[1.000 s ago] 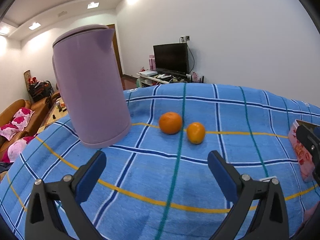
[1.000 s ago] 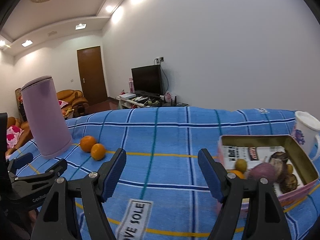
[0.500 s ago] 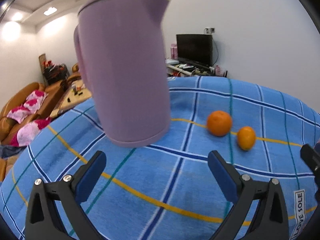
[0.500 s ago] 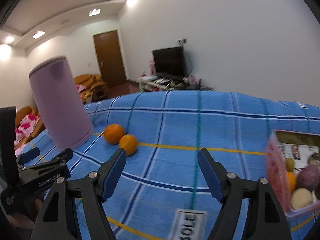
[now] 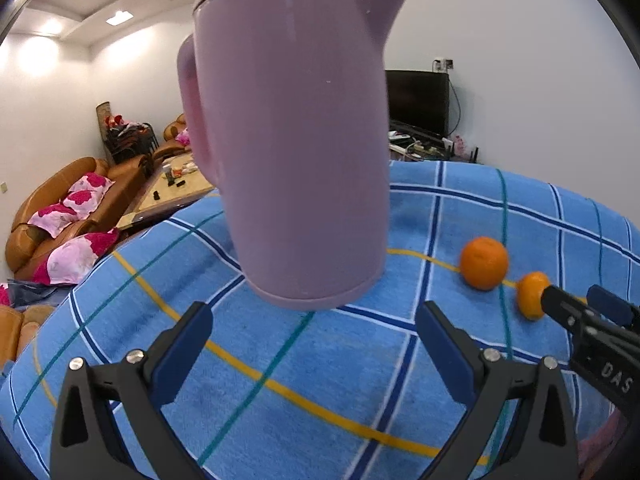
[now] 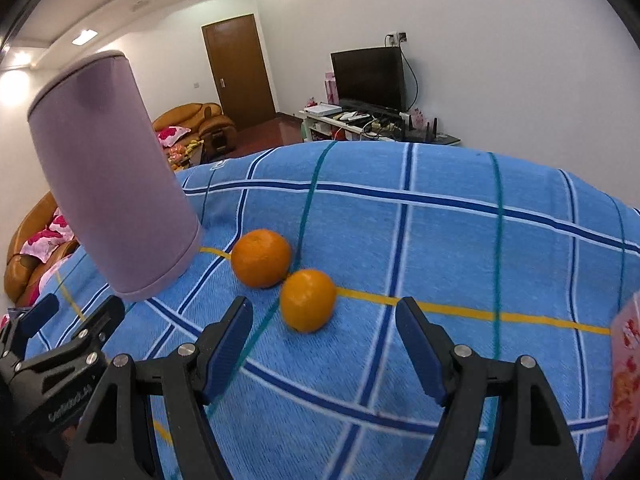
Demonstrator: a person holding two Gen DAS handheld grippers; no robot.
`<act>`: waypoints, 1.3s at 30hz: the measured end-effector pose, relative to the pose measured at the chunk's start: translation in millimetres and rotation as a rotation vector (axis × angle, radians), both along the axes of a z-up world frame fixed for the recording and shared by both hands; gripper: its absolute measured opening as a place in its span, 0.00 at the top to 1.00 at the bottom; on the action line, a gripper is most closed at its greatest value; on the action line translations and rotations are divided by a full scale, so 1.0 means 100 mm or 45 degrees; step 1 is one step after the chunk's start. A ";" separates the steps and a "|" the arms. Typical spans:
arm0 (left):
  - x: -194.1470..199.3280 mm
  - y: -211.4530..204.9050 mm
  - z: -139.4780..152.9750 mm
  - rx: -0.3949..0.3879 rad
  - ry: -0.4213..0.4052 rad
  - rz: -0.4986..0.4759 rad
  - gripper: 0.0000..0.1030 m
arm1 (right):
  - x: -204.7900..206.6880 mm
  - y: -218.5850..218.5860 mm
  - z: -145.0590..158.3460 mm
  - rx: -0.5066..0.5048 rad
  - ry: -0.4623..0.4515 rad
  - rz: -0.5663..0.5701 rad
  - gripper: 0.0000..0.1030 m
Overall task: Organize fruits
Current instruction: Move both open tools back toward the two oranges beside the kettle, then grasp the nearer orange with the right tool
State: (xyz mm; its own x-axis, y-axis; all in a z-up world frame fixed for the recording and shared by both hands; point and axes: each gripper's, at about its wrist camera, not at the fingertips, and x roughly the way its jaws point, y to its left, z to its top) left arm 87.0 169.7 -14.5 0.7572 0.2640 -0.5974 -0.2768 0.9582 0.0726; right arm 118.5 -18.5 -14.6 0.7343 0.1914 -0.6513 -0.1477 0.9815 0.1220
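Two oranges lie side by side on the blue checked cloth. The nearer orange (image 6: 307,300) sits just beyond my open right gripper (image 6: 324,334), roughly between its fingers. The farther orange (image 6: 262,258) touches it at the back left. In the left wrist view both oranges show at the right, the farther (image 5: 484,263) and the nearer (image 5: 530,295), with the right gripper's fingertips (image 5: 556,300) against the nearer one. My left gripper (image 5: 312,340) is open and empty, right in front of the purple kettle (image 5: 296,152).
The purple kettle (image 6: 108,176) stands left of the oranges. A pink fruit tin's edge (image 6: 624,364) shows at the far right. The cloth-covered table (image 6: 440,216) drops off at the back and left, with sofas, a TV and a door beyond.
Both grippers have moved left and forward. The kettle now fills the left wrist view. The oranges have come close in front of the right gripper, and the fruit tin has slid almost out of view.
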 end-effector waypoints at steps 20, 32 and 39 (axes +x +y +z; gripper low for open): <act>0.05 -0.02 -0.02 0.002 0.024 -0.026 0.00 | 0.42 0.27 -0.21 -0.092 0.176 -0.008 0.47; 0.04 -0.02 -0.03 0.003 0.023 -0.035 0.00 | 0.49 0.34 -0.21 -0.174 0.193 -0.027 0.63; 0.03 -0.02 -0.03 -0.005 0.023 -0.047 0.00 | 0.21 0.22 -0.03 -0.152 0.040 -0.061 0.64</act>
